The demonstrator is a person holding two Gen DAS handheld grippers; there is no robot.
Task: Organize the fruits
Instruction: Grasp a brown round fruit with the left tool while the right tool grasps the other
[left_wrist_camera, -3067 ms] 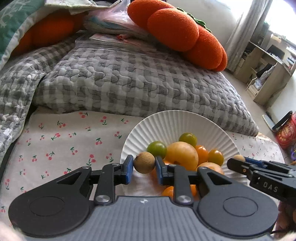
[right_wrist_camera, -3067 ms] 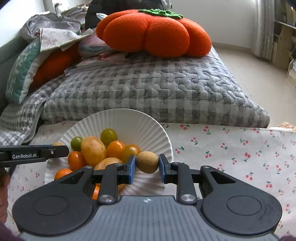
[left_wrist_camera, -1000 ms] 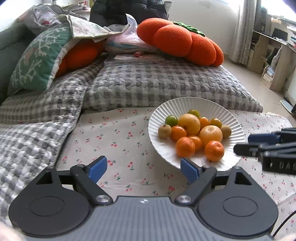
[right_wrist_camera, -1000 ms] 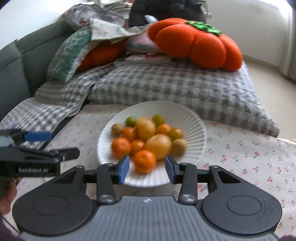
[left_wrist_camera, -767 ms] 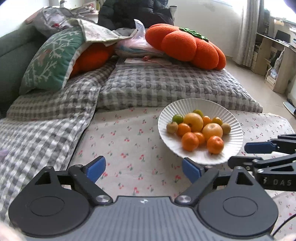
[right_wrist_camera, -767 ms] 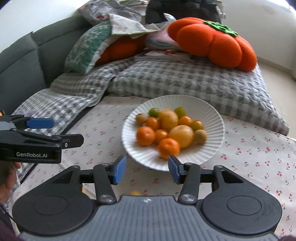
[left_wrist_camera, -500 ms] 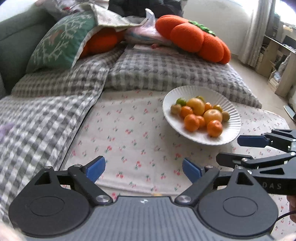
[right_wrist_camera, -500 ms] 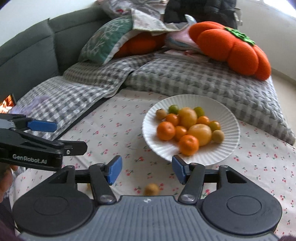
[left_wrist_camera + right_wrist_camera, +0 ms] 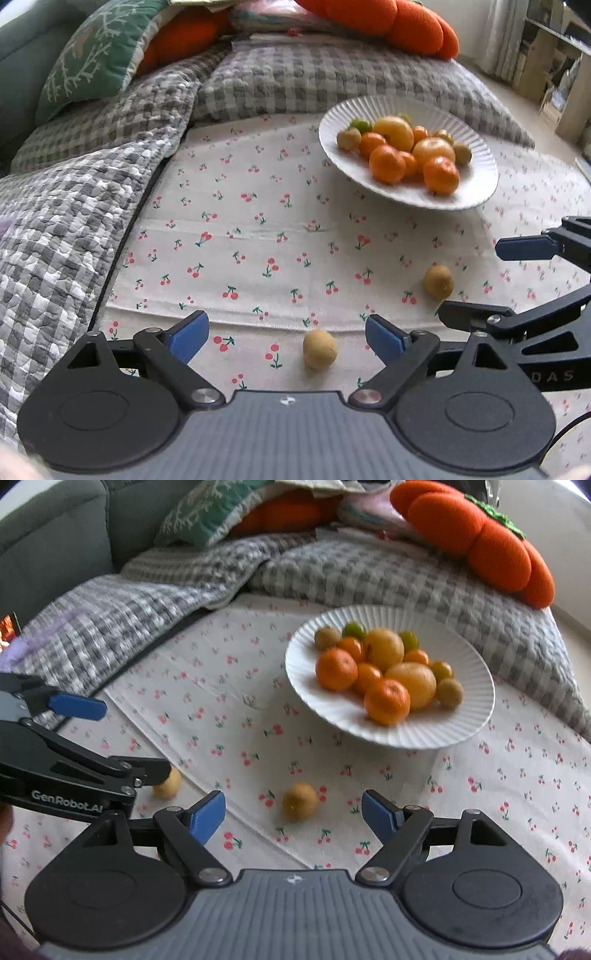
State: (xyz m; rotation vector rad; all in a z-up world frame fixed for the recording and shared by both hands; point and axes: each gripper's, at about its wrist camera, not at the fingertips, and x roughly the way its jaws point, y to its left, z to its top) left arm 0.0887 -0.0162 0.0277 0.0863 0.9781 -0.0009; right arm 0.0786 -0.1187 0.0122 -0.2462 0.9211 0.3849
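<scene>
Two small tan round fruits now lie loose on the cherry-print cloth, near of the white ribbed plate, since both the left gripper and right gripper have pulled back with fingers spread apart and empty, so two remain to collect.

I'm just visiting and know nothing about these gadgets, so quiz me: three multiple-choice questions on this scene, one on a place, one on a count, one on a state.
1. Where are the two small tan fruits?
A. on the plate
B. on the cherry-print cloth
C. on the grey quilt

2. How many green fruits are on the plate?
A. two
B. none
C. five

3. Both claws are:
A. shut on fruit
B. open and empty
C. out of view

Answers:
1 B: the tan fruit and its twin lie on the cherry-print cloth.
2 A: two greens sit at the back of the plate.
3 B: the left claw and the right claw gape.
</scene>
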